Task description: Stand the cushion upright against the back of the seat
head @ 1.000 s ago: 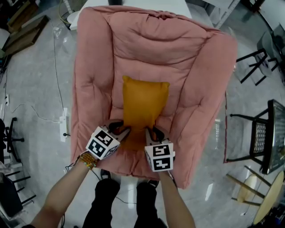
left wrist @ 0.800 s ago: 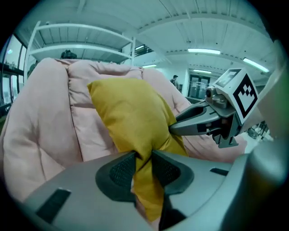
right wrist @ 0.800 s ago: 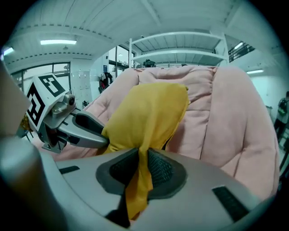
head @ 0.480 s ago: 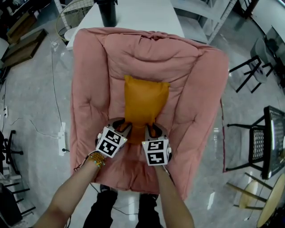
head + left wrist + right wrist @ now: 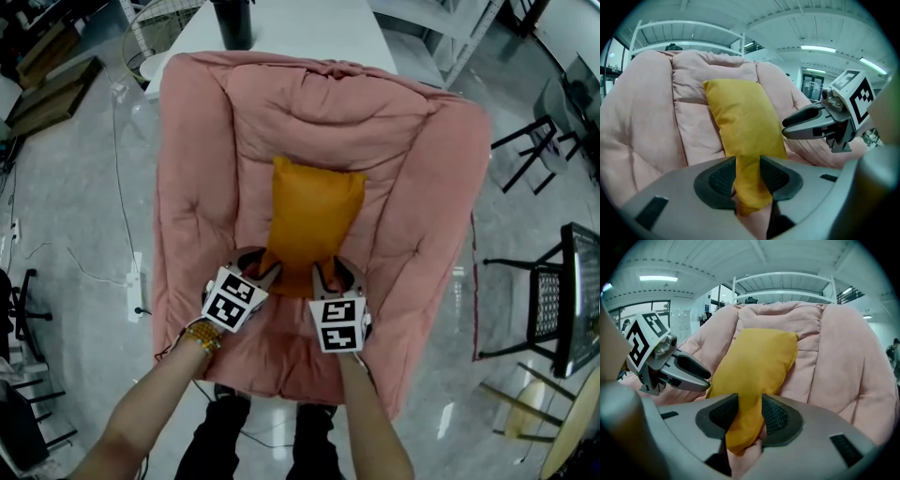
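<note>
Left tool [image 5: 255,269]: jaws opening, with the lower left corner of the orange cushion [image 5: 315,217] between the pads and the cloth touching both. Right tool [image 5: 328,275]: jaws opening as well, with the lower right corner of the cushion between its pads, touching both. The cushion sits mid-frame, leaning against the back of the pink armchair [image 5: 412,178], its lower edge down at the seat. At the top of the frame, beyond the armchair, is a white table [image 5: 309,33] with a dark cup [image 5: 232,17].
</note>
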Tool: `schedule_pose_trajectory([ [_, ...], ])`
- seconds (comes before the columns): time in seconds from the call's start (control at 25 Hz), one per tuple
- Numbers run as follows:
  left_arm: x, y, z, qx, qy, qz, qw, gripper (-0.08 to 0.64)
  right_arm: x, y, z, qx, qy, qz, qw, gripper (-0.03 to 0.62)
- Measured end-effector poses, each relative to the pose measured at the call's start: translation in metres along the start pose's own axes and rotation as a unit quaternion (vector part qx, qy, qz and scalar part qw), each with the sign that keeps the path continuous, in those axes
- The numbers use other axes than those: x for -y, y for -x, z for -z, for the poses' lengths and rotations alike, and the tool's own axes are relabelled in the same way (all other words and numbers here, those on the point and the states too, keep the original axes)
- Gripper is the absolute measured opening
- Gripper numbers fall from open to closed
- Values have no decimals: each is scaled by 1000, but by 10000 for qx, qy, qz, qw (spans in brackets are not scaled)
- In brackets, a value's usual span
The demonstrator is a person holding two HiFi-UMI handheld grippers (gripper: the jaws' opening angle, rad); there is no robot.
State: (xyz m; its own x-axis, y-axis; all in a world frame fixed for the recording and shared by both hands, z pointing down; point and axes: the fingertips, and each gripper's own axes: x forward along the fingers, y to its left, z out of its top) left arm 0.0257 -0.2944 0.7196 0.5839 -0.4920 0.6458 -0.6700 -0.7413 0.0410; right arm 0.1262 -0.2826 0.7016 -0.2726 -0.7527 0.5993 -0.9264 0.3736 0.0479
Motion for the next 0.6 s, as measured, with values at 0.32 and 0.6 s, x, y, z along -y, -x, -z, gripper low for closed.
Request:
schedule_pose_trajectory([
  [0.32, 23, 32, -4, 429, 110, -64, 9990, 148, -16, 42, -6, 548, -283, -115, 9980, 149],
  [0.6, 61, 58, 6, 972, 97, -204, 9950, 103, -55, 66, 21, 614, -7, -114, 9980, 61],
])
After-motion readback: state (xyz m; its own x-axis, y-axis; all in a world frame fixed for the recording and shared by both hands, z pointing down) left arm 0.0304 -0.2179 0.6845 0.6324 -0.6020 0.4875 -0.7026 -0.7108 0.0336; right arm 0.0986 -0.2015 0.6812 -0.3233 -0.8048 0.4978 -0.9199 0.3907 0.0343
